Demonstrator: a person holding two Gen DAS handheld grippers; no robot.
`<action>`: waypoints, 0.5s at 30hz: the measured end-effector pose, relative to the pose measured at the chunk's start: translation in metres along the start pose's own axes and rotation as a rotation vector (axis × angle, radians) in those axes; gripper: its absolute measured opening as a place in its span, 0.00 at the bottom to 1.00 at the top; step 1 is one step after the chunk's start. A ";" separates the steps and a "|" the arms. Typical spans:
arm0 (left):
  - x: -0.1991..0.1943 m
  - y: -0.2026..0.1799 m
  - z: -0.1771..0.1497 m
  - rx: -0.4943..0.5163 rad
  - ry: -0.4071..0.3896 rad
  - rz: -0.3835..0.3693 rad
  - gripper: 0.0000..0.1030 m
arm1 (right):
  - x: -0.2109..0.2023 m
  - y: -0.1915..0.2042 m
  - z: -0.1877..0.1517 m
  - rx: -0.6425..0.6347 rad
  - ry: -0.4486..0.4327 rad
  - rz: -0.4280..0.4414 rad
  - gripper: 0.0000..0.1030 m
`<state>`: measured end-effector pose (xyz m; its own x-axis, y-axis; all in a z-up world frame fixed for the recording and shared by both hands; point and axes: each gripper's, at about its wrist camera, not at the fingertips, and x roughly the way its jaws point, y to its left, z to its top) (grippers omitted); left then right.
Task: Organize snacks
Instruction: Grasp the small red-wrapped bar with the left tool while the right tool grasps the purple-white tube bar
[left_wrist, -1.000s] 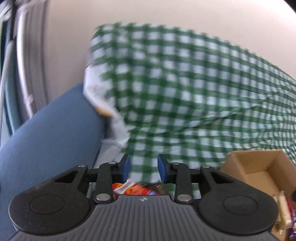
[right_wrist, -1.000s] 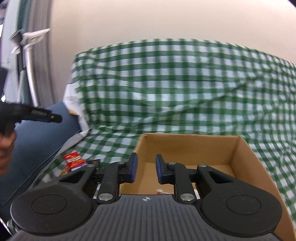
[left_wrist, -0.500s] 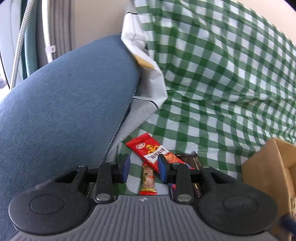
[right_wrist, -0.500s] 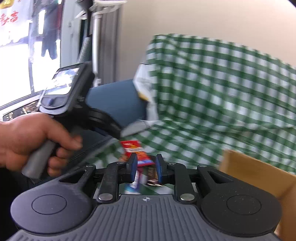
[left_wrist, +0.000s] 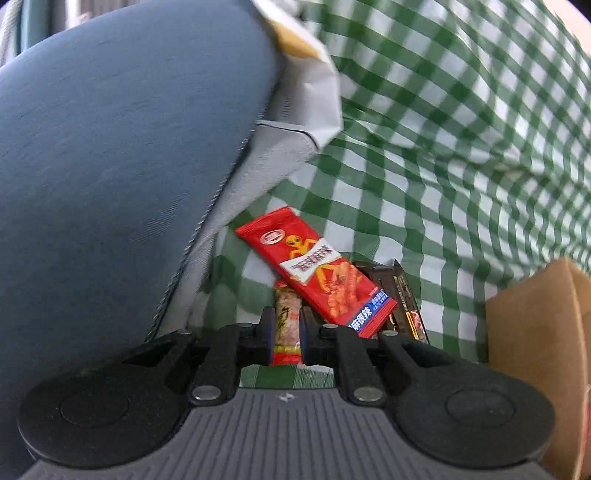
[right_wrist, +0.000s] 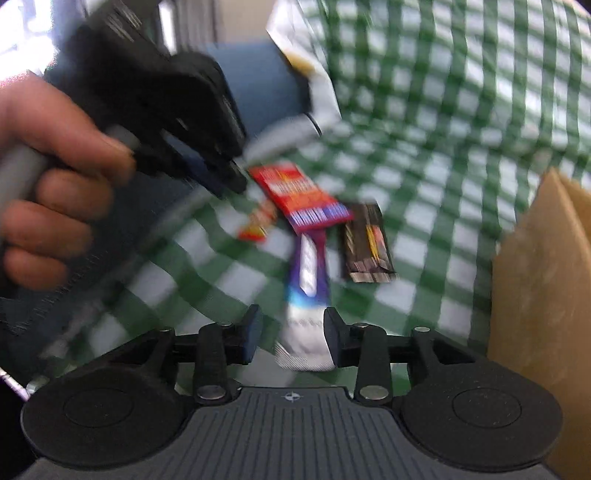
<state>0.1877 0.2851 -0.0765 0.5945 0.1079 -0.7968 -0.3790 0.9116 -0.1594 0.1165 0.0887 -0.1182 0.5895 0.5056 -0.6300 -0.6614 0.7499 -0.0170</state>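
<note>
Left wrist view: green-checked cloth (left_wrist: 443, 147) spread across everything, blue cushion (left_wrist: 110, 166) bulking up on the left, cardboard box (left_wrist: 535, 350) at the right edge. Red snack packet (left_wrist: 314, 273) lying on the cloth, overlapping a dark wrapper (left_wrist: 404, 299) to its right. Left gripper (left_wrist: 287, 325) down low, fingers closed onto a slim red-ended snack stick (left_wrist: 286, 321), clamped from both sides, stick poking partly under the red packet.

Right wrist view, badly blurred: same cloth (right_wrist: 461, 129), box (right_wrist: 535, 295) at right, left hand (right_wrist: 48, 177) wrapped round the other tool's handle. Red packet (right_wrist: 299, 195), dark wrapper (right_wrist: 365, 247) and snack stick (right_wrist: 258, 221) clustered mid-frame. Purple-and-white packet (right_wrist: 308, 295) running toward the camera, its near end between the fingers of the right gripper (right_wrist: 291, 332), jaws set wide apart, contact impossible to tell.
</note>
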 end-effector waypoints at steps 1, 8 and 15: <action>0.005 -0.003 0.000 0.019 0.004 0.005 0.18 | 0.006 -0.002 0.000 0.015 0.020 -0.008 0.37; 0.033 -0.016 -0.005 0.113 0.066 0.103 0.38 | 0.025 -0.003 -0.009 0.018 0.067 -0.001 0.41; 0.039 -0.022 -0.011 0.191 0.070 0.114 0.23 | 0.032 -0.005 -0.005 0.010 0.049 0.007 0.37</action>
<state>0.2113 0.2644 -0.1105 0.5022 0.1926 -0.8430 -0.2961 0.9543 0.0416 0.1363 0.0985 -0.1417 0.5609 0.4899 -0.6674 -0.6609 0.7505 -0.0046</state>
